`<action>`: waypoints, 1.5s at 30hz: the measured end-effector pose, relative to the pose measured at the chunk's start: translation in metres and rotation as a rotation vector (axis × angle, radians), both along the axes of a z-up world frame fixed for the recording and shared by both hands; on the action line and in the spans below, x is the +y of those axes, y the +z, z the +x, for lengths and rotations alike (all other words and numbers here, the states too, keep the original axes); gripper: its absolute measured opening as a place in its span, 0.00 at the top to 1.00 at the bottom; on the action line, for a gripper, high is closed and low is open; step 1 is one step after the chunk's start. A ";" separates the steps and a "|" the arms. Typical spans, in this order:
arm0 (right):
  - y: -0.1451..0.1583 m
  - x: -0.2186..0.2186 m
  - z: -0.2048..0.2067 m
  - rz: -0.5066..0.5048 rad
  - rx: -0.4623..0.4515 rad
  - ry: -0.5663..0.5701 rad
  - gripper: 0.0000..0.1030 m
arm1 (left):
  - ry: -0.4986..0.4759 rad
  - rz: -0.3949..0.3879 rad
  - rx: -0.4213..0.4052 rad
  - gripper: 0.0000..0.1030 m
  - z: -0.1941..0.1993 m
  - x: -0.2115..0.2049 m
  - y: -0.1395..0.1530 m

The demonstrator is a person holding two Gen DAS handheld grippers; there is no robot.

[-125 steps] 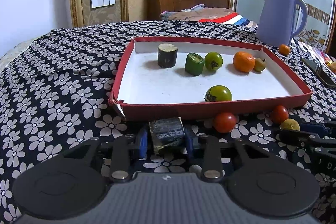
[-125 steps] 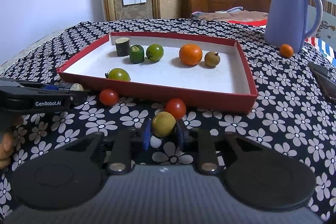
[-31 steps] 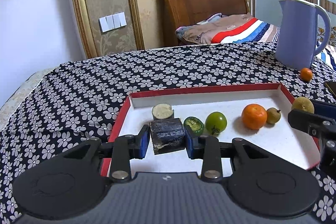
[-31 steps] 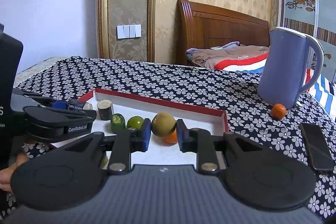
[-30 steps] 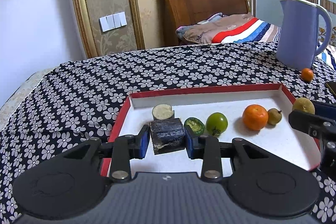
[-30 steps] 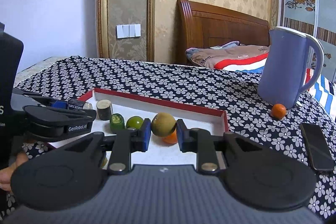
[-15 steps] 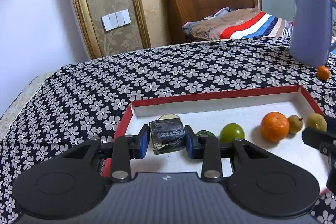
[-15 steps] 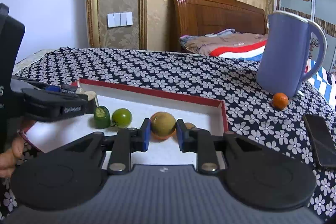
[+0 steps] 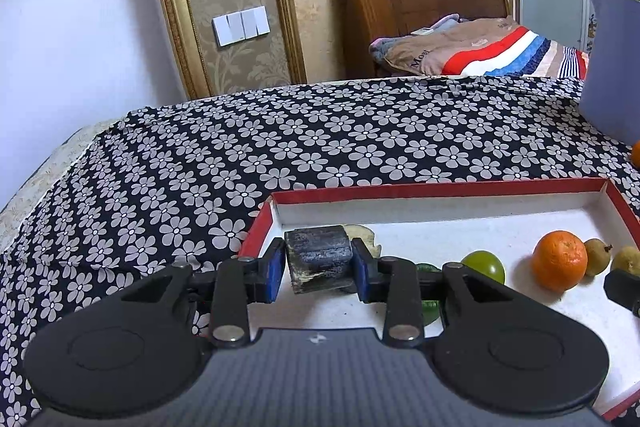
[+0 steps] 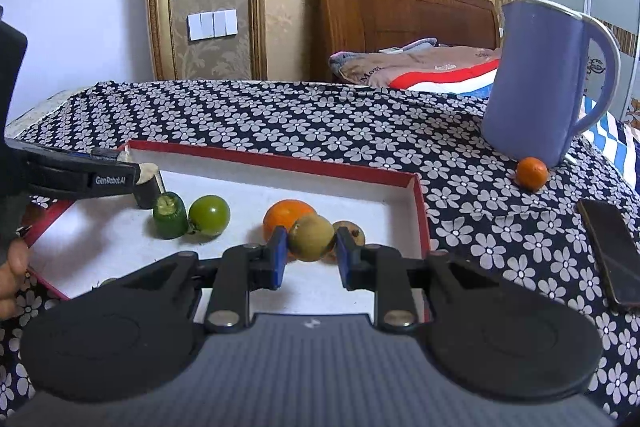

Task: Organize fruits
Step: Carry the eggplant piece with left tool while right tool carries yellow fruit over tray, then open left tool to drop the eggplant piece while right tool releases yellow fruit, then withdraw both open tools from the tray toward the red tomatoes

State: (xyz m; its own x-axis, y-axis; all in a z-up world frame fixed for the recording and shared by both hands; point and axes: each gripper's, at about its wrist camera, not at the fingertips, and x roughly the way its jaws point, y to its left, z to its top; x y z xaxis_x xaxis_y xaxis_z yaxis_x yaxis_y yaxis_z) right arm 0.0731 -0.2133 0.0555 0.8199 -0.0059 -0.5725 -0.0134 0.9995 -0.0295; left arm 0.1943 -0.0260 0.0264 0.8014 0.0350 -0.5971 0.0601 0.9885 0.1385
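My left gripper is shut on a dark cut cylinder piece, held over the left end of the red-rimmed white tray. My right gripper is shut on a yellow-brown round fruit, held low over the tray's right end. In the tray lie a green cut piece, a green tomato, an orange and a small brown fruit. A pale-topped dark piece sits just behind the left gripper's load.
A blue jug stands at the back right with a small orange beside it. A black phone lies on the flowered cloth at the right. A bed headboard and pillow are behind.
Both grippers have moved forward and lower over the tray with their loads still held. The left one nears the tray's back left corner, the right one nears the orange.
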 end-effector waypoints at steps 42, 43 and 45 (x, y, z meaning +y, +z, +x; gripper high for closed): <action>-0.021 0.020 -0.111 0.055 -0.011 0.038 0.32 | 0.059 -0.134 -0.122 0.35 -0.158 0.068 -0.030; -0.023 0.020 -0.111 0.050 -0.013 0.031 0.32 | 0.058 -0.133 -0.123 0.34 -0.159 0.069 -0.032; -0.025 0.020 -0.108 0.042 -0.006 0.024 0.16 | 0.057 -0.147 -0.112 0.28 -0.157 0.071 -0.033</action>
